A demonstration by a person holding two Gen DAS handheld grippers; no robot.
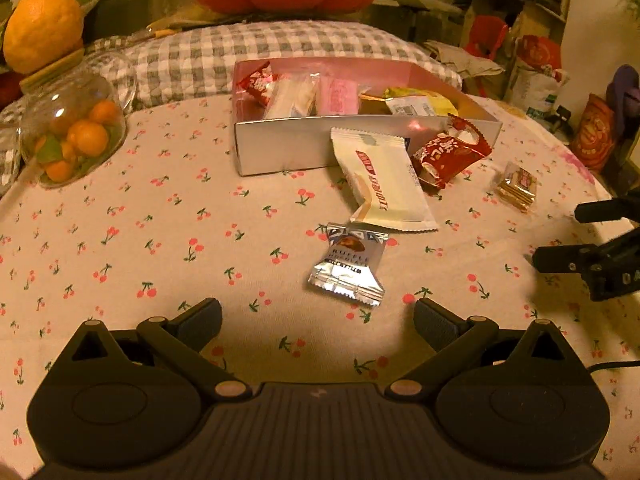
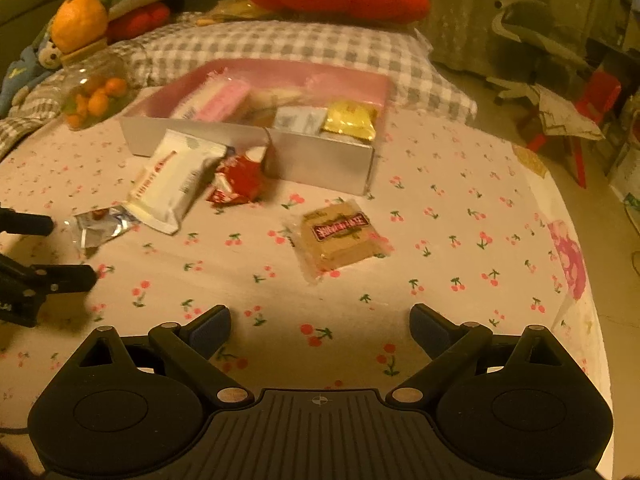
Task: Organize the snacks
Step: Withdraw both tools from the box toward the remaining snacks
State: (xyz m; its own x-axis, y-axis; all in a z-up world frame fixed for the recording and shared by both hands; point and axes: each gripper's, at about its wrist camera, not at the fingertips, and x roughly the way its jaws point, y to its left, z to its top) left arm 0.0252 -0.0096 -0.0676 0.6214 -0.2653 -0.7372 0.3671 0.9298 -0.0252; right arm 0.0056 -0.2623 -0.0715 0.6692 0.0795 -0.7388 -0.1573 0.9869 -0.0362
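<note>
Silver wrapper (image 1: 347,266) lies mid-table before the left gripper (image 1: 318,322), fingers released and empty. Right gripper (image 2: 320,326) gapes empty too; straddle the brown biscuit pack (image 2: 340,238) squarely, then squeeze.

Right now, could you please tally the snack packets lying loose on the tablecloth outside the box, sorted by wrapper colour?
Cream-white long wrapper: 1
Red crinkled wrapper: 1
Silver foil wrapper: 1
Clear wrapper over brown biscuits: 1
Total: 4 loose on the cherry-print tablecloth, all outside the silver cardboard box.
</note>
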